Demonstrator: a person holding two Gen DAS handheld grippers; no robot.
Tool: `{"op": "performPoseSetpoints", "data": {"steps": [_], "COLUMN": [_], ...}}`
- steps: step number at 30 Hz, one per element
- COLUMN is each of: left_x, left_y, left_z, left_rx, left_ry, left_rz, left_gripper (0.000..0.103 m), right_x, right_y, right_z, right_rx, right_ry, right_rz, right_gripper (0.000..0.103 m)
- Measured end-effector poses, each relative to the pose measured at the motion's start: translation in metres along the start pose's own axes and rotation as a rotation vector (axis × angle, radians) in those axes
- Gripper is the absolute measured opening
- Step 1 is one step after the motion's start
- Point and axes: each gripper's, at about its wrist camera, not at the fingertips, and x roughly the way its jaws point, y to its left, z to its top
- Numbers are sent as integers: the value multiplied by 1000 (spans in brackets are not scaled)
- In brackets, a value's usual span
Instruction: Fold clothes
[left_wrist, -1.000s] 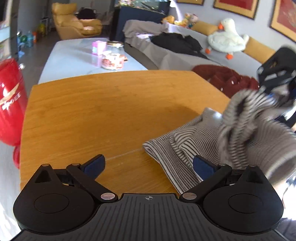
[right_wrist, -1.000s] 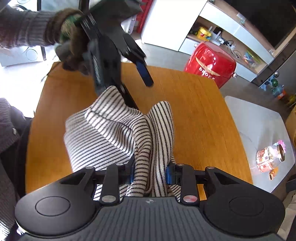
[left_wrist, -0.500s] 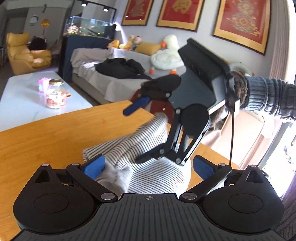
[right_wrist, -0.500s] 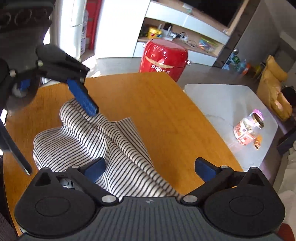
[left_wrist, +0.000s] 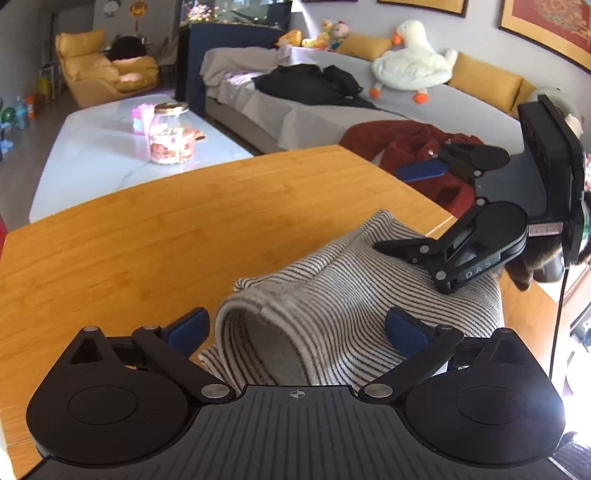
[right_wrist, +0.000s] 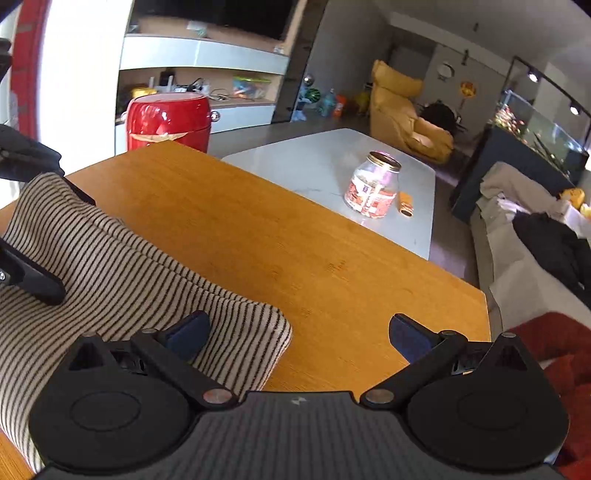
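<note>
The left tongs (left_wrist: 295, 328) are standing released, pads spread to either side of a rolled edge of the striped garment (left_wrist: 369, 295) and gripping nothing. The garment is lying bunched near the right end of the wooden tabletop (left_wrist: 147, 251), doubled over itself with one open loop facing the left camera. It is lying folded over at least once, but loosely: edges are not lining up and the top layer is bulging, so squaring and flattening appear to be remaining. The right tongs (right_wrist: 299, 332) are also standing released, hovering over the garment's corner; in the left view one finger of the right tongs is resting on or just above the cloth.

Beyond the tabletop, a glass jar (left_wrist: 170, 136) is sitting on a white coffee table (left_wrist: 92, 147), and a red garment (left_wrist: 406, 147) is lying on the grey sofa (left_wrist: 314, 118). Nothing on the tabletop is obstructing the work.
</note>
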Motion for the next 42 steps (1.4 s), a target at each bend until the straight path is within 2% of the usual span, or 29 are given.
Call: {"op": "performPoseSetpoints", "data": {"steps": [3,6,10,14,17,21,22,23,26,28,32,35,39,42], "left_x": [-13,-14,16,37,42,44,45,45,44,40,23,9,-10,-21], "left_y": [-9,-15,-15,14,34,39,39,40,41,40,45,48,53,49], "left_z": [10,22,24,17,9,2,1,-1,-4,-7,-19,-30,-44,-52], "left_rx": [63,92,115,-37,-156,-199,-207,-215,-233,-248,-302,-345,-403,-433], "left_ry": [-43,-67,23,82,85,70,65,61,52,47,27,11,-11,-21], "left_rz": [2,-40,-70,-159,-207,-225,-228,-230,-225,-207,-162,-126,-79,-69], "left_gripper": [103,103,103,103,103,103,103,103,103,103,103,103,103,103], "right_x": [-1,-5,-11,-48,-71,-87,-88,-85,-75,-62,-40,-28,-14,-2], "right_y": [2,5,-1,-20,-27,-24,-20,-13,5,9,9,8,8,9], "right_z": [-7,-14,-11,-22,-47,-82,-88,-88,-85,-76,-62,-47,-27,-14], "right_rx": [60,112,143,308,448,644,671,660,631,623,566,517,449,385], "right_ry": [-4,-8,16,25,82,171,184,185,189,199,163,143,113,82], "right_rz": [-23,-45,-19,104,179,304,339,356,389,396,387,355,269,183], "right_gripper": [103,103,103,103,103,102,98,90,79,79,80,82,85,91]}}
